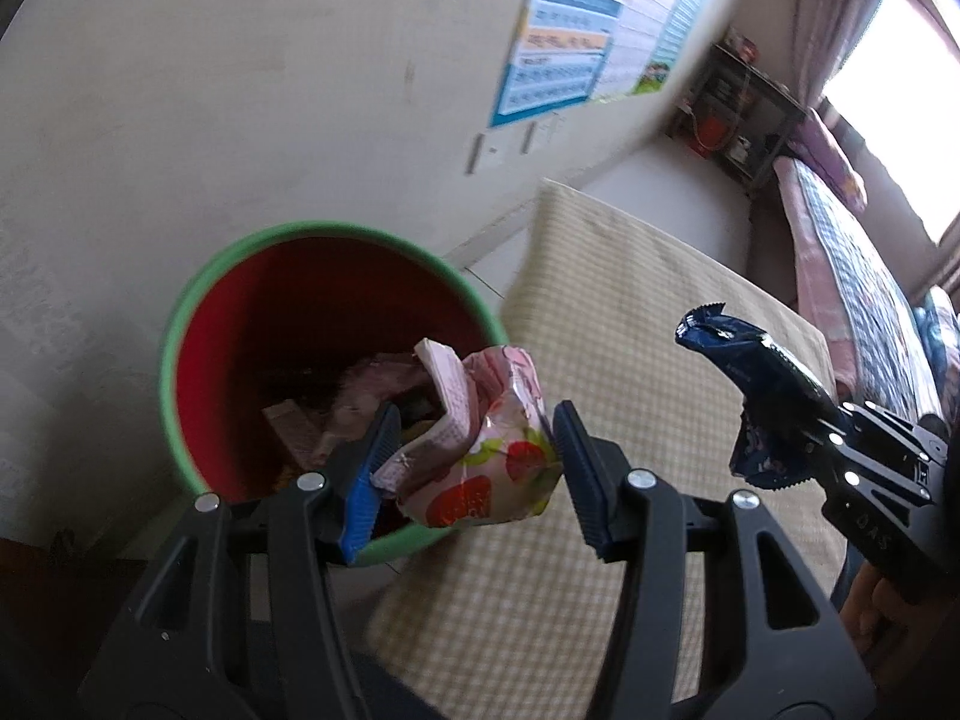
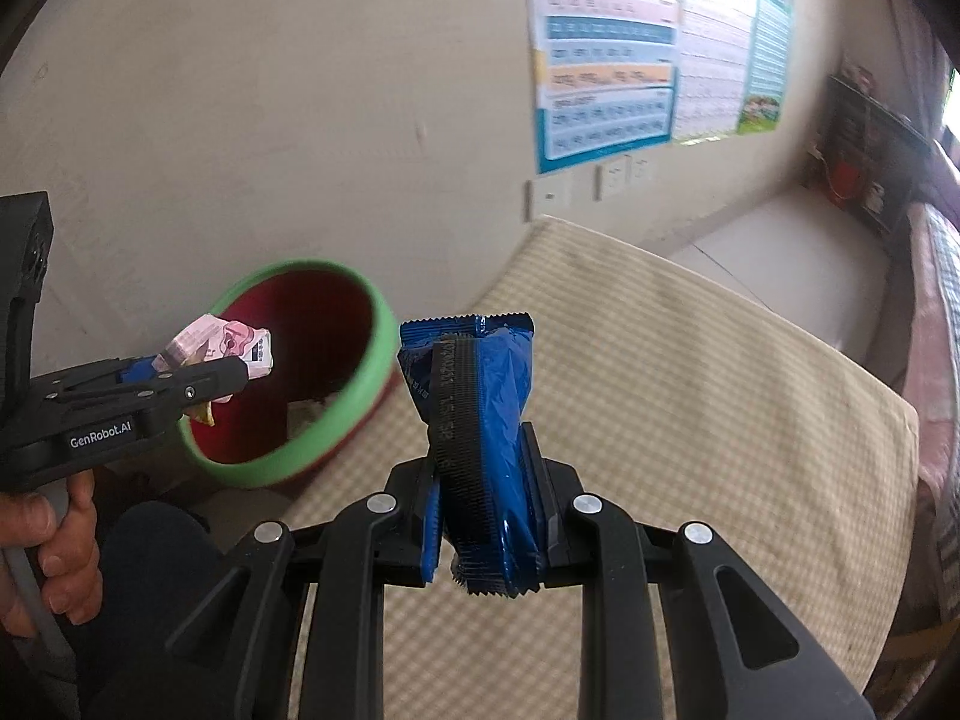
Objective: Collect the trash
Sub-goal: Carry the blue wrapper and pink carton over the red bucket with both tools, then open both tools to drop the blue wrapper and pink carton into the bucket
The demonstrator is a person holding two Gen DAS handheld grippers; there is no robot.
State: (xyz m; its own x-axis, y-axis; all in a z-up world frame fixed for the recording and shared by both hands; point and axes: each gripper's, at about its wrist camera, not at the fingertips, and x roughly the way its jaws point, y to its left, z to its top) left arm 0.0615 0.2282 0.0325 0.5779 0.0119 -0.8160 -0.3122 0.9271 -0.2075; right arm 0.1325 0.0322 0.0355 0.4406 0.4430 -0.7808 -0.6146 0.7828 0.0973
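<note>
A crumpled pink wrapper printed with strawberries (image 1: pixel 480 450) is clamped between the pads of the left gripper (image 1: pixel 474 468), which is held over the open mouth of a green-rimmed, red-lined trash bin (image 1: pixel 180 324) with other scraps lying at its bottom. A blue snack wrapper (image 2: pixel 480 420) is pinched upright in the closed right gripper (image 2: pixel 486 516), above a checked yellow tablecloth (image 2: pixel 690 420) just beside the bin. A hand (image 2: pixel 54 546) is seen gripping the left tool's handle.

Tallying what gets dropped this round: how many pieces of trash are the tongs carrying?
2. A pink strawberry wrapper sits in the left tongs over the green bin; a blue wrapper is clamped in the right tongs above the checked table. More trash lies inside the bin.
</note>
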